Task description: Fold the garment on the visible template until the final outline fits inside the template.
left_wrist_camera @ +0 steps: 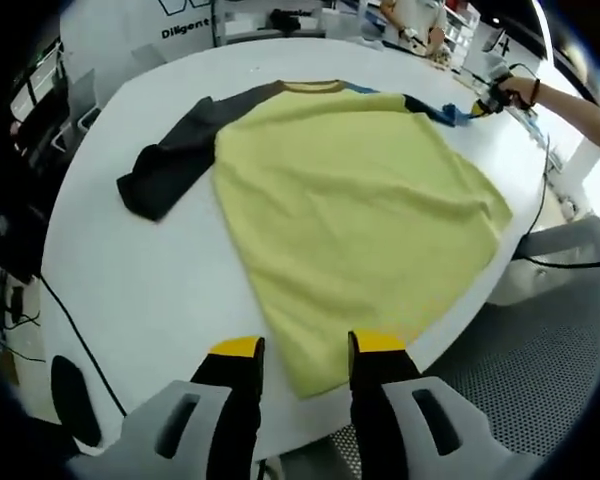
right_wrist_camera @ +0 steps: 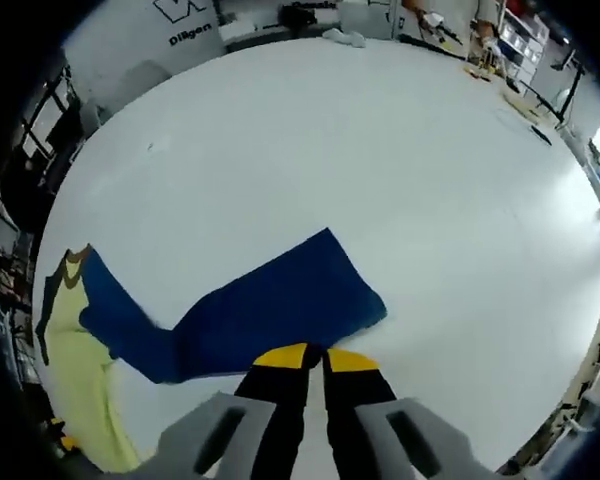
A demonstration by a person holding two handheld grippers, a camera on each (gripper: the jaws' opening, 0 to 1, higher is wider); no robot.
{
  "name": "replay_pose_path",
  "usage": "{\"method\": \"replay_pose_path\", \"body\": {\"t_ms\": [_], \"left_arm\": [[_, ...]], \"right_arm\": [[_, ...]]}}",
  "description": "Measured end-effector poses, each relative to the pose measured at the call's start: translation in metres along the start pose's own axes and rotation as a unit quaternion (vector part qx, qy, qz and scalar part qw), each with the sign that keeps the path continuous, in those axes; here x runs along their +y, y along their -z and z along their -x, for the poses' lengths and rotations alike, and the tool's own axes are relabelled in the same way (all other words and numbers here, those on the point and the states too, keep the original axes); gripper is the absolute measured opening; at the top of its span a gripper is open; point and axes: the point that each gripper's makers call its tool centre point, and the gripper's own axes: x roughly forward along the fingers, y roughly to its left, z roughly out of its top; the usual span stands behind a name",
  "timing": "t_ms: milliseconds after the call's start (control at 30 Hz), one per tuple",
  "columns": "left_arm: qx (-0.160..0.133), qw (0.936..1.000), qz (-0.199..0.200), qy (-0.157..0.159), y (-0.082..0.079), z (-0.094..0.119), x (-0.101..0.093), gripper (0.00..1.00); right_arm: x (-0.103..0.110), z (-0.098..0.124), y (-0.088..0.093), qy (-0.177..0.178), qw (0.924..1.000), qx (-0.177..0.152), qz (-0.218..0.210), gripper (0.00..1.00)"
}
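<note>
folding barely begun

the garment (left_wrist_camera: 350, 200) lay spread flat on the white table (left_wrist_camera: 140, 290), dark sleeve (left_wrist_camera: 175, 160) still out, no fold made. the left gripper (left_wrist_camera: 307, 347) hovered spread at the hem. the right gripper (right_wrist_camera: 313, 355), jaws pressed together, pinched the blue sleeve (right_wrist_camera: 270, 310). no template outline could be made out.

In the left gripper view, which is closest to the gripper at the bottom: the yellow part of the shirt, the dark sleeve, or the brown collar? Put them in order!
From the left gripper:
1. Yellow part, its bottom edge between the jaws.
2. Dark sleeve, up on the left.
3. Brown collar, at the shirt's far end.
</note>
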Motion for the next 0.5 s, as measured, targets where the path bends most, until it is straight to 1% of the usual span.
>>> {"method": "replay_pose_path", "body": {"t_ms": [67,100,133,200,267,333,367,400,433,500], "left_arm": [[0.001,1.0000,0.003,0.003,0.002,-0.001,-0.001,0.32],[0.000,1.0000,0.005,0.005,0.002,-0.002,-0.002,0.32],[0.001,0.9999,0.009,0.006,0.003,-0.002,-0.002,0.32],[0.001,0.9999,0.008,0.006,0.004,-0.003,-0.003,0.33],[0.003,1.0000,0.006,0.005,0.005,-0.003,-0.003,0.35],[0.002,0.9999,0.009,0.006,0.005,-0.004,-0.003,0.36],[0.001,0.9999,0.012,0.009,0.005,-0.004,-0.003,0.36],[-0.002,0.9997,0.019,0.012,0.005,-0.004,-0.004,0.36],[-0.004,0.9997,0.021,0.012,0.005,-0.003,-0.004,0.37],[-0.004,0.9996,0.026,0.013,0.005,-0.003,-0.004,0.37]], "right_arm": [[-0.003,0.002,0.003,0.005,0.9997,0.002,0.025,0.08],[-0.006,0.002,0.002,0.011,0.9992,0.004,0.039,0.14],[-0.009,0.003,-0.006,0.016,0.9977,-0.014,0.065,0.19],[-0.010,0.006,-0.014,0.020,0.9963,-0.033,0.077,0.26],[-0.009,0.008,-0.025,0.011,0.9943,-0.051,0.092,0.29],[-0.006,0.007,-0.038,0.000,0.9893,-0.079,0.122,0.31],[-0.005,0.005,-0.043,-0.003,0.9854,-0.088,0.146,0.32],[-0.004,0.004,-0.047,-0.002,0.9830,-0.094,0.157,0.33],[-0.001,0.003,-0.050,-0.004,0.9798,-0.104,0.171,0.33],[0.003,0.001,-0.048,-0.009,0.9789,-0.101,0.177,0.32]]}}
